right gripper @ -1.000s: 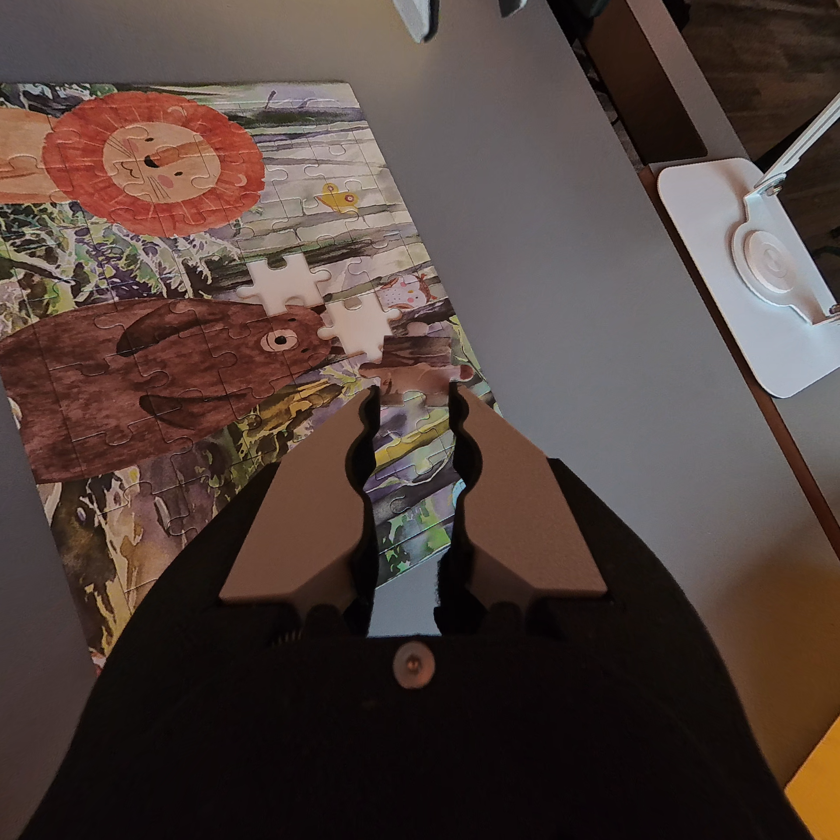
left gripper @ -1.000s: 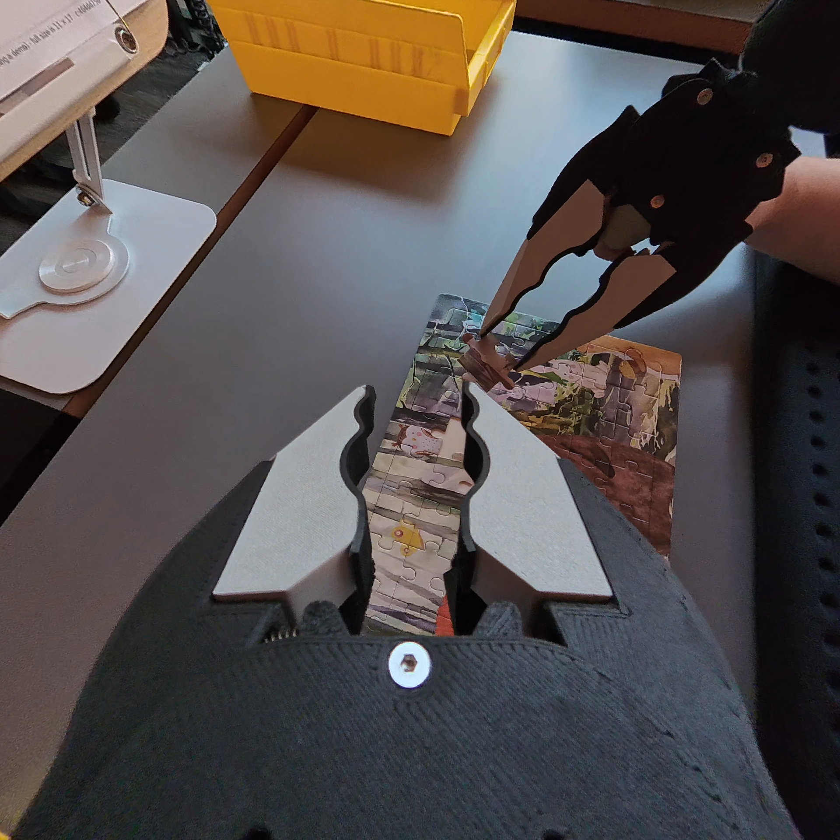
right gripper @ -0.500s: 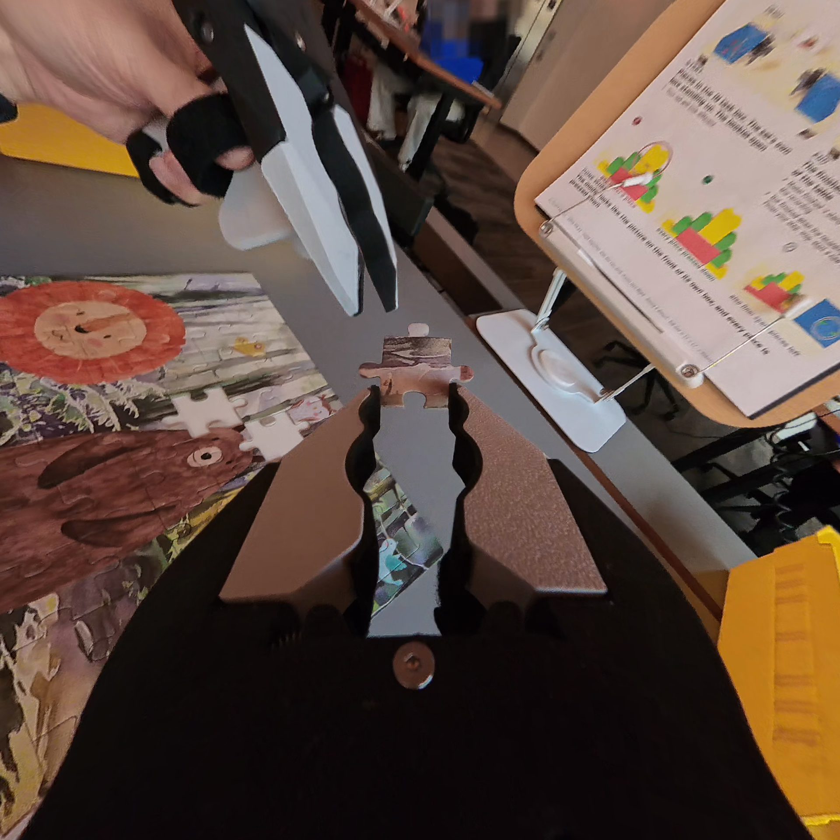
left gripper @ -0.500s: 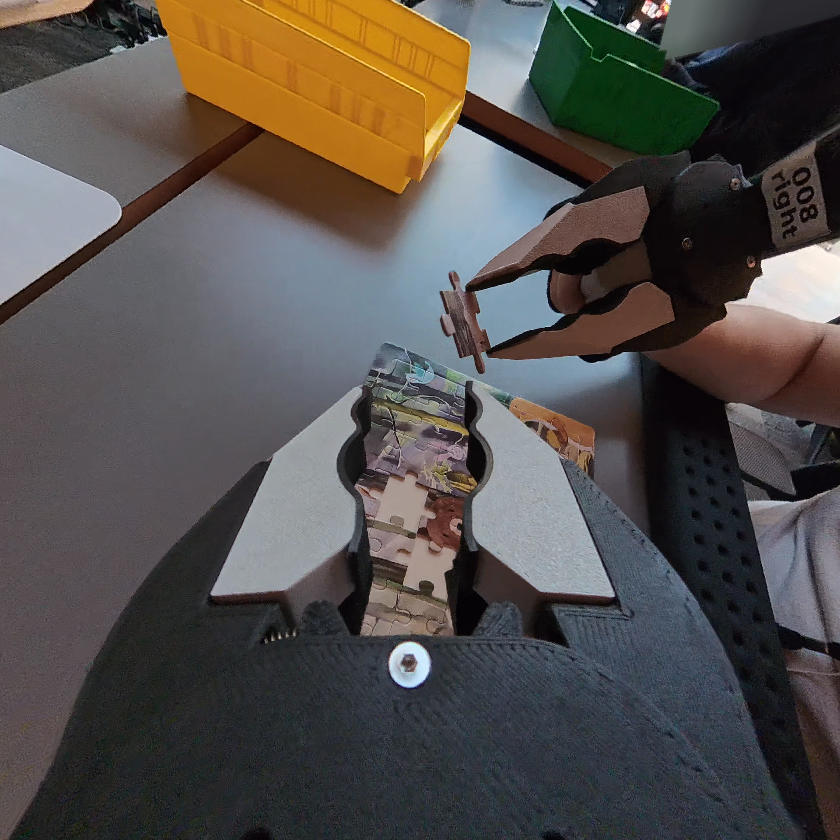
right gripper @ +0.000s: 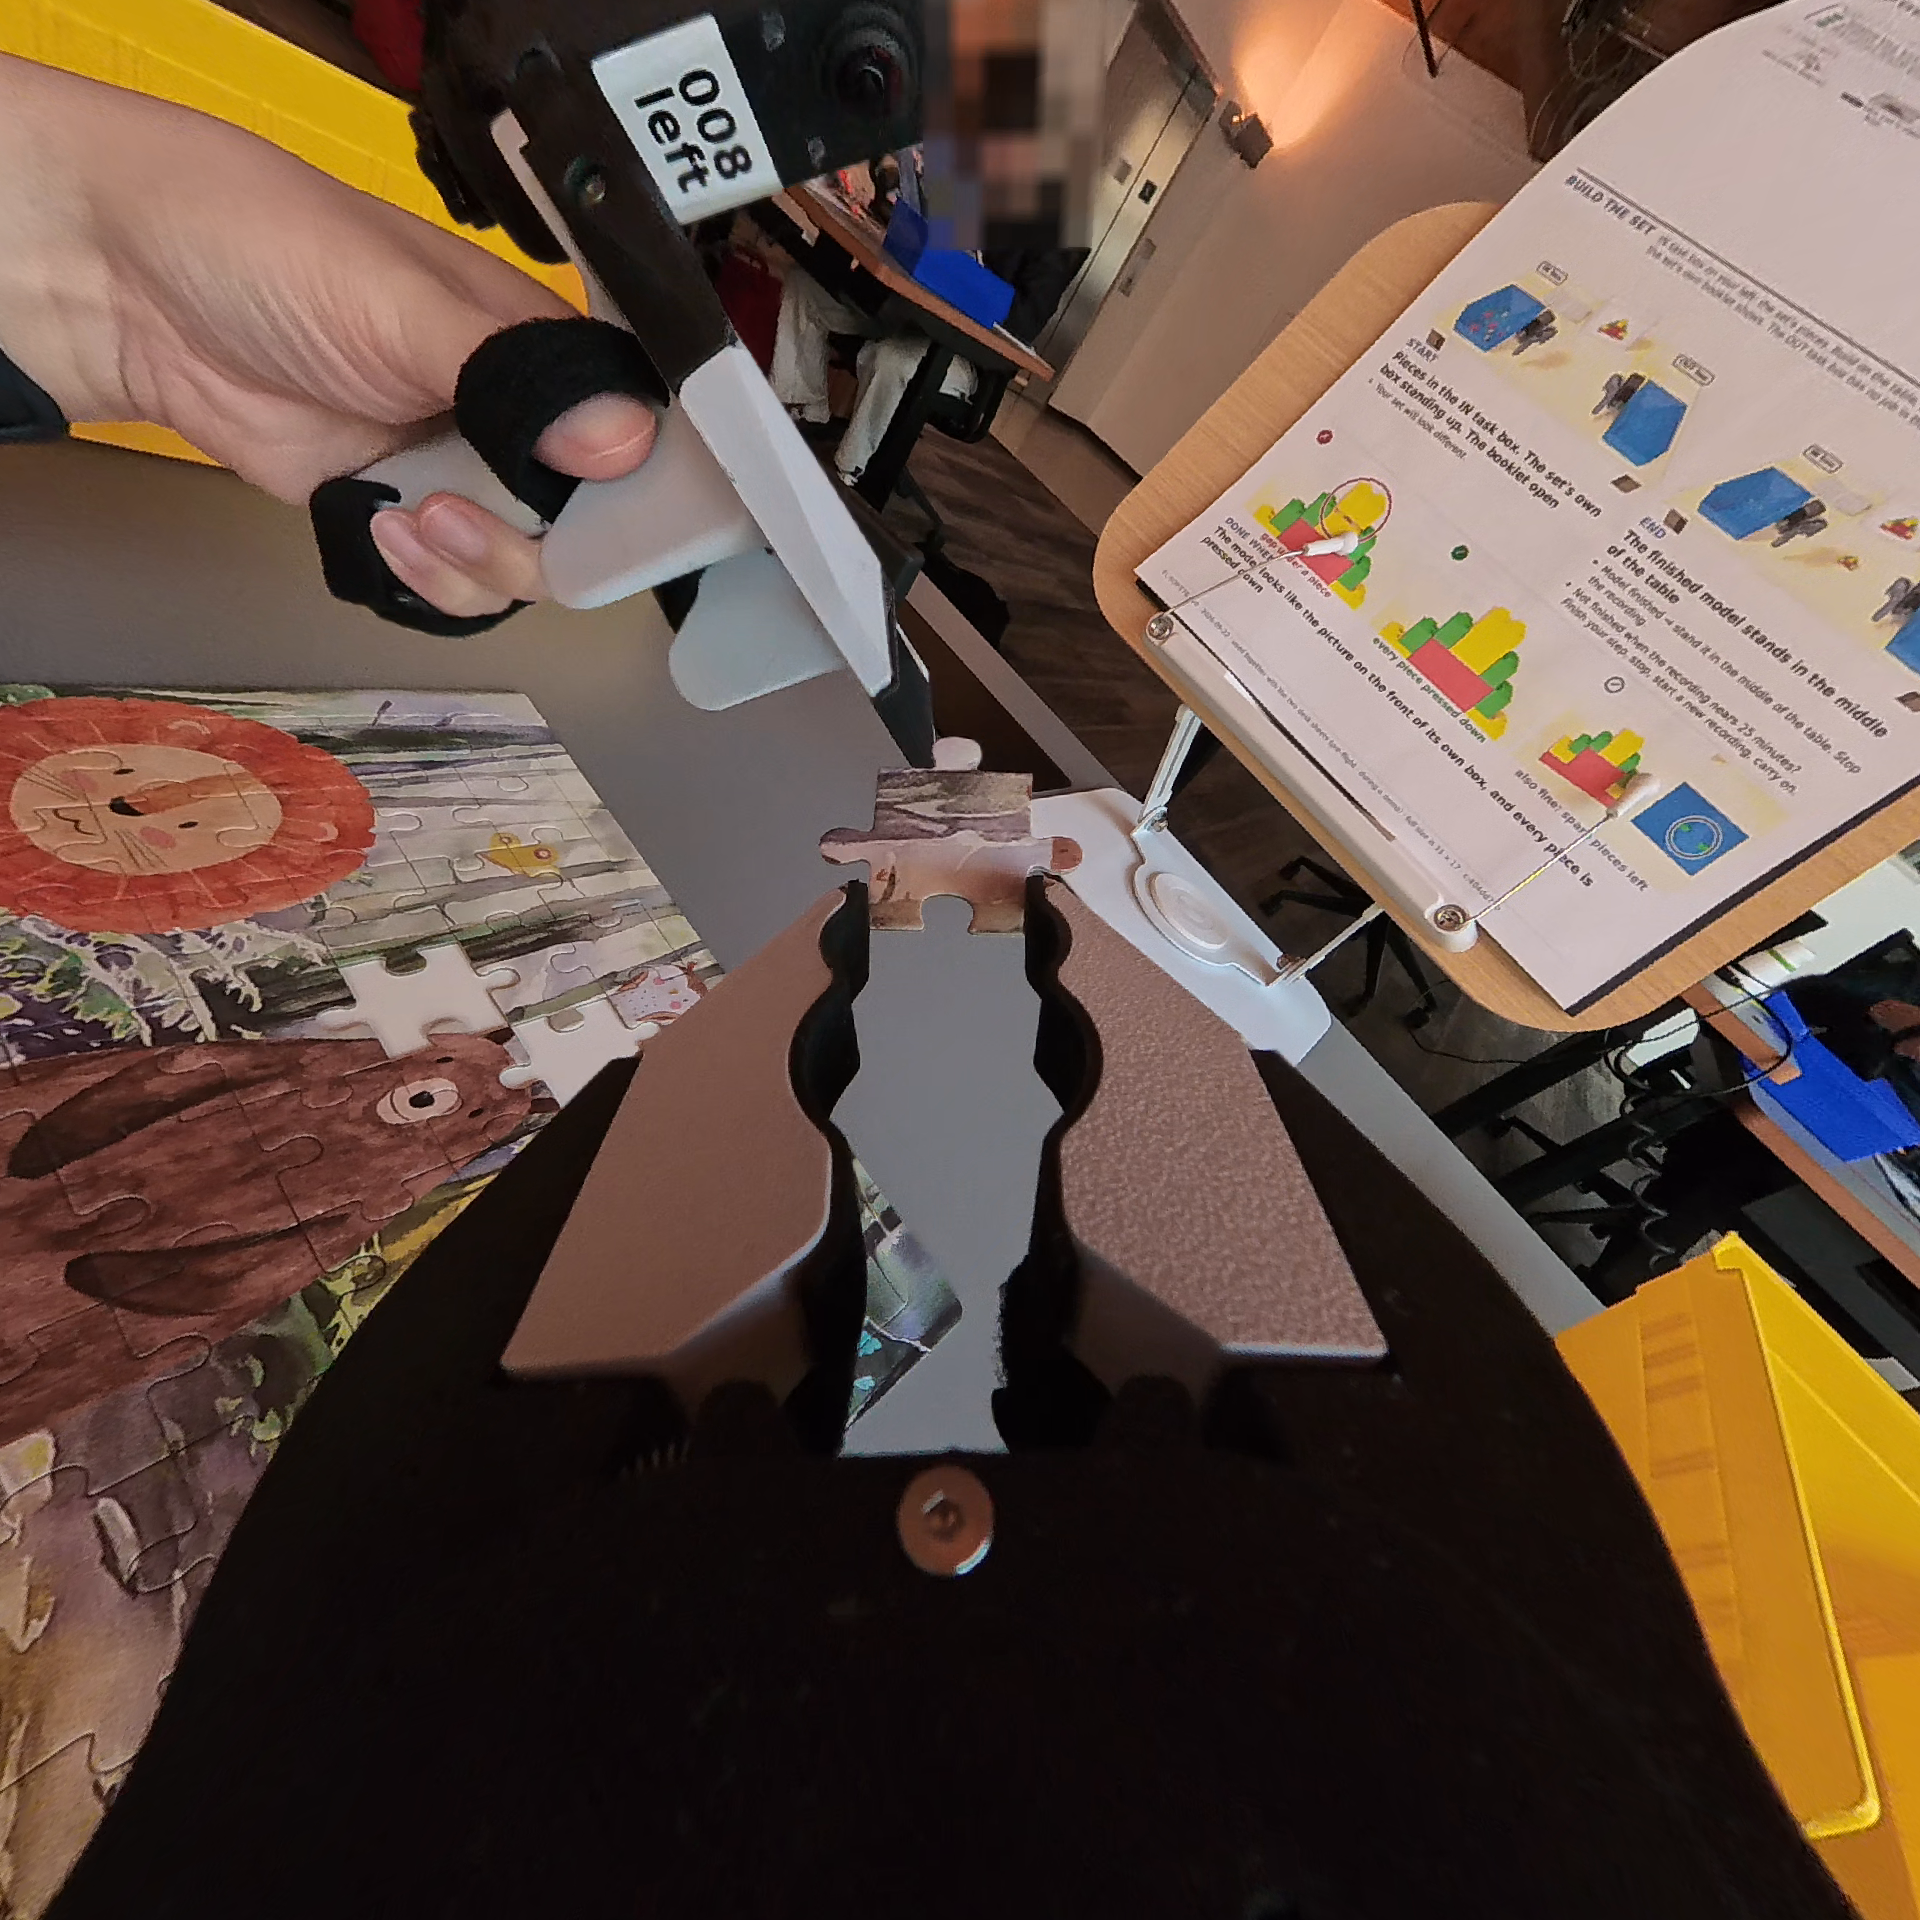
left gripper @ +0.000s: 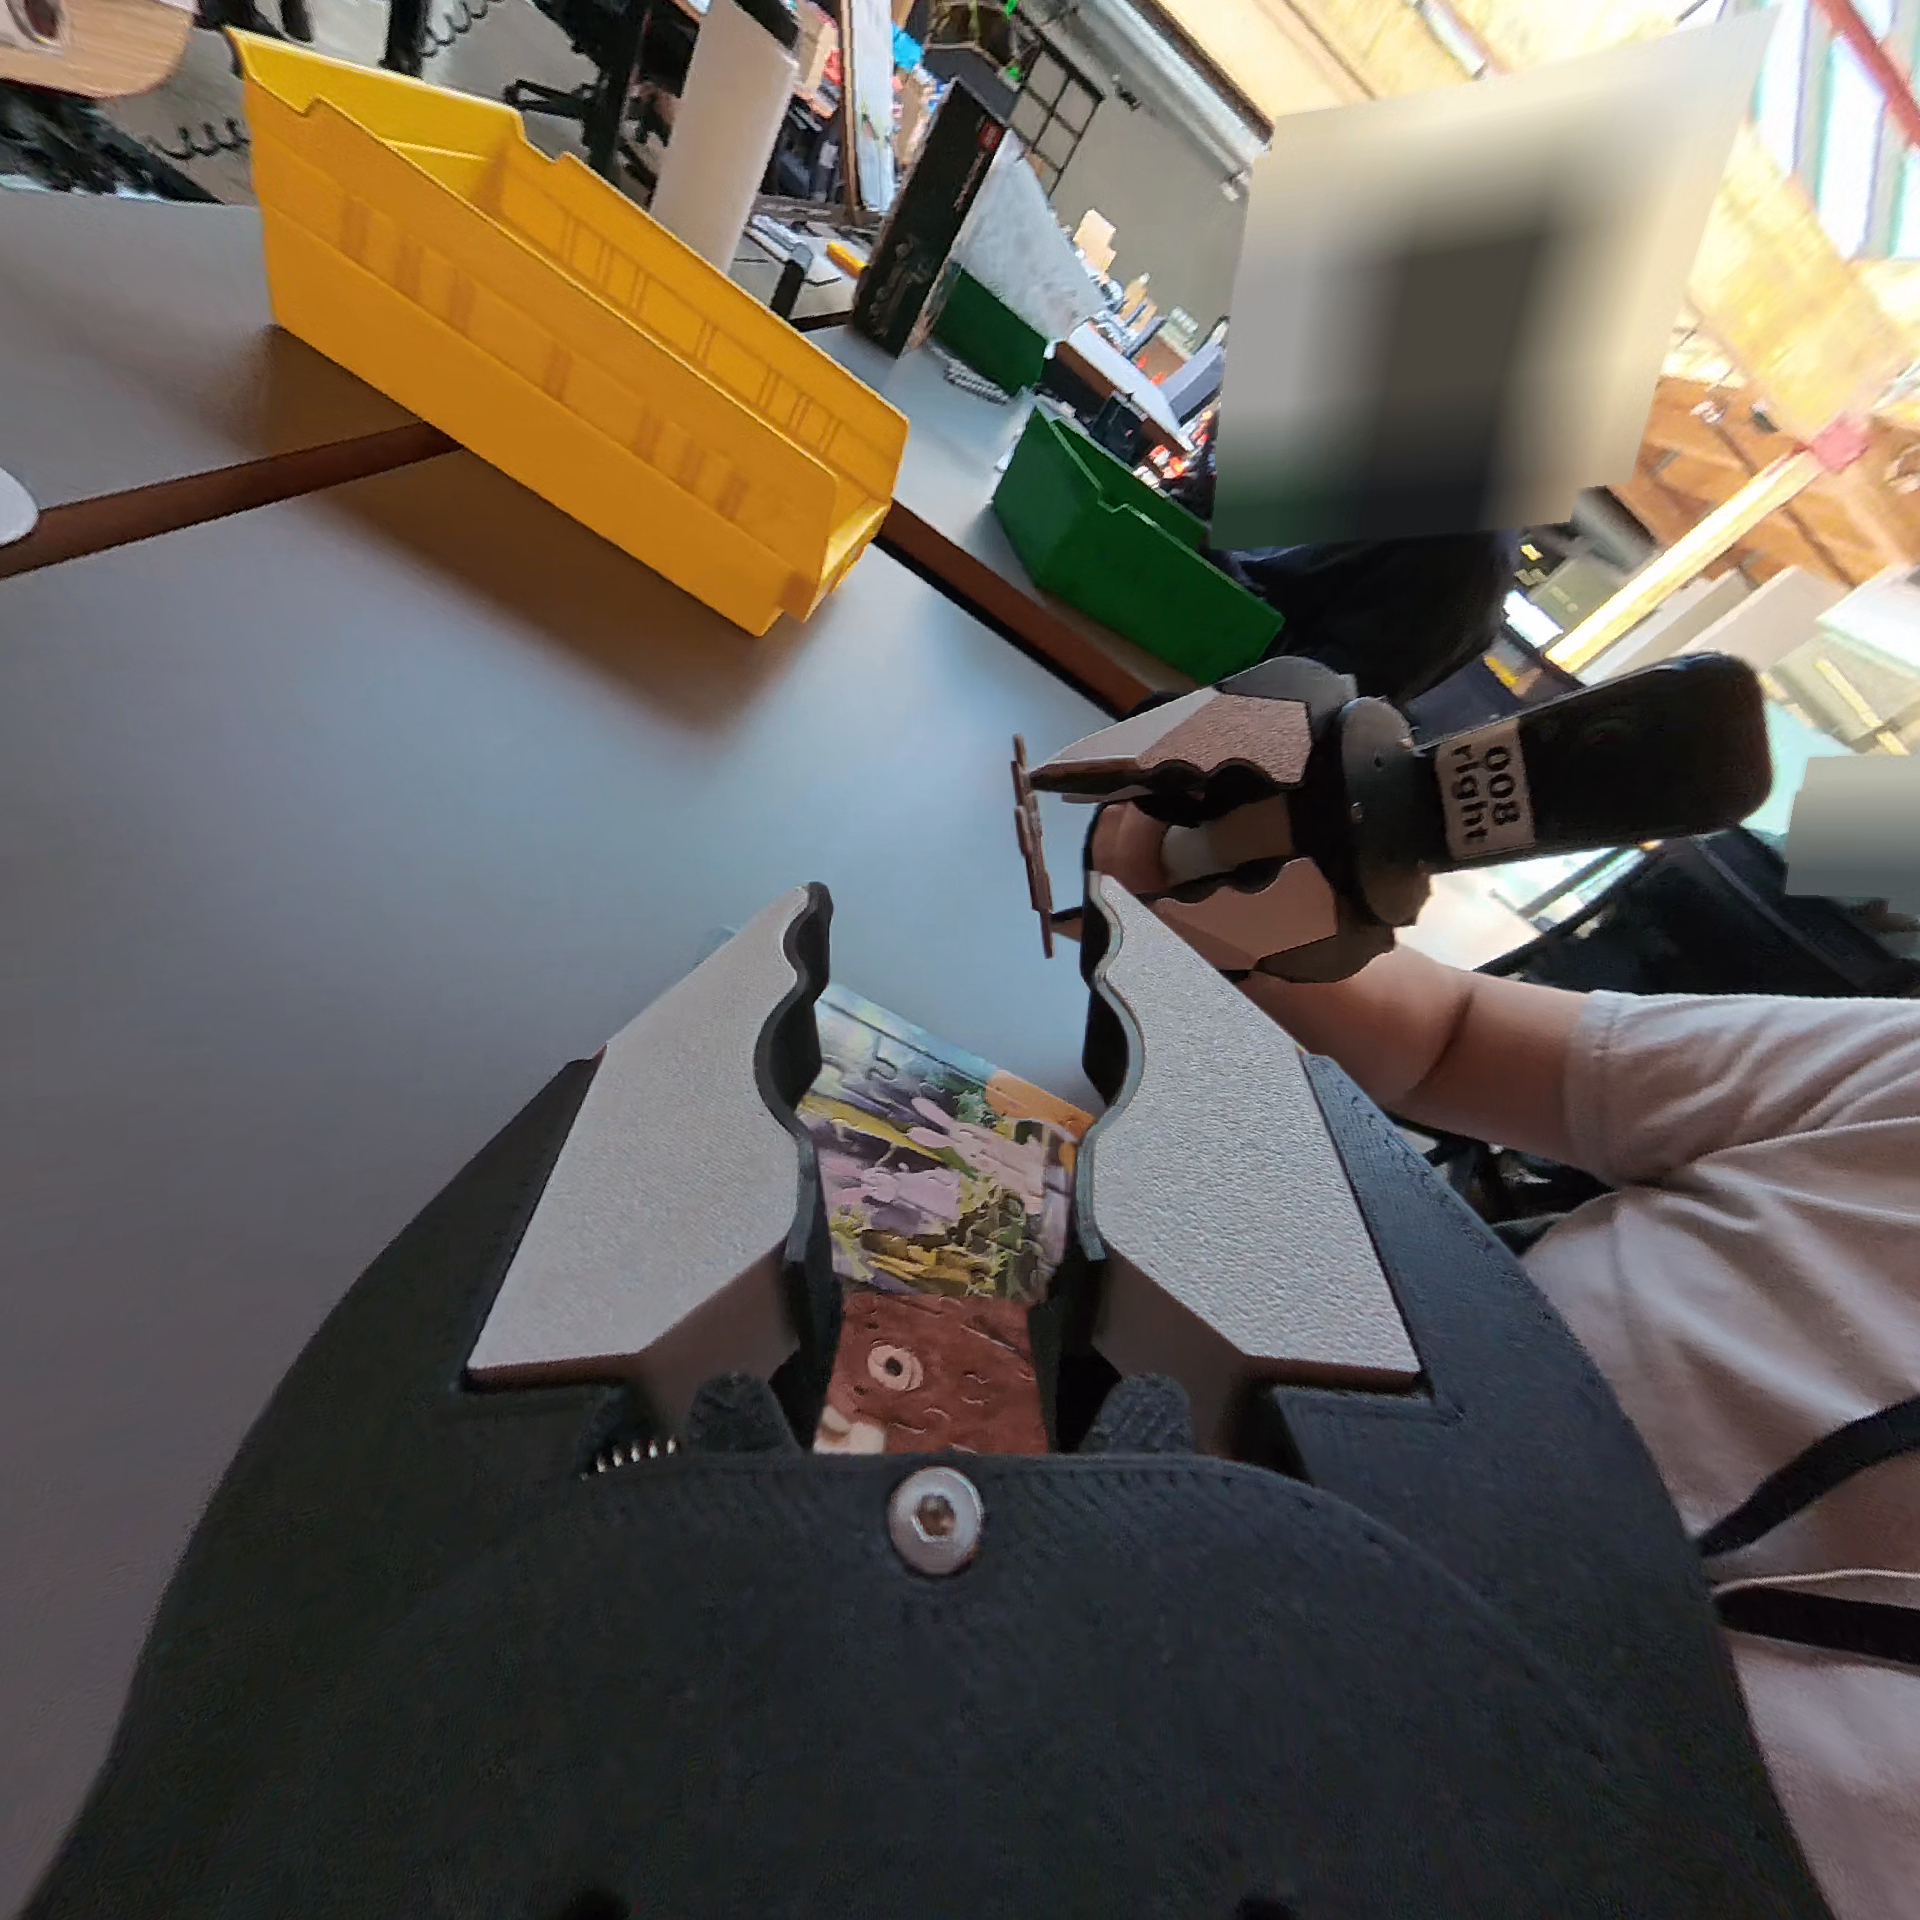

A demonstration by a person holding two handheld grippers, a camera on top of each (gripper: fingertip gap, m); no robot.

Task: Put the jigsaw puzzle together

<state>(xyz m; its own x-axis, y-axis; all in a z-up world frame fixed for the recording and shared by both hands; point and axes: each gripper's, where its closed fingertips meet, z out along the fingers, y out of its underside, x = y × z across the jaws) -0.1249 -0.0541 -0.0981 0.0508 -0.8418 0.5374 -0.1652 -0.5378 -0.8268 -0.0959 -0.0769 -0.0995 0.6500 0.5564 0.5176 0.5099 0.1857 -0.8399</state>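
- Up comes the right gripper [right gripper: 948, 894], higher than half a second ago, and the left gripper [left gripper: 951, 935] has spread its fingers wider than before and closed in on the lifted piece.
- Right gripper has the loose puzzle piece [right gripper: 951, 847] pinched at its fingertips, jaws narrowed onto its lower edge, held in the air at frame centre of the right wrist view.
- In the left wrist view that piece [left gripper: 1034, 847] shows edge-on, right of centre, just beside the left gripper's right fingertip.
- Left gripper stands wide apart with nothing between its fingers; in the right wrist view its dark tip [right gripper: 914, 727] looks to touch the piece's top knob, though contact is hard to judge.
- Down on the grey table [right gripper: 727, 790], the jigsaw puzzle [right gripper: 208, 935] lies flat at left, lion and brown animal showing, two white gaps near its middle.
- Yellow bin [left gripper: 540, 343] sits upper left in the left wrist view, green bin [left gripper: 1122, 540] beyond it.
- Instruction sheet on a stand [right gripper: 1558, 582] fills the upper right of the right wrist view.
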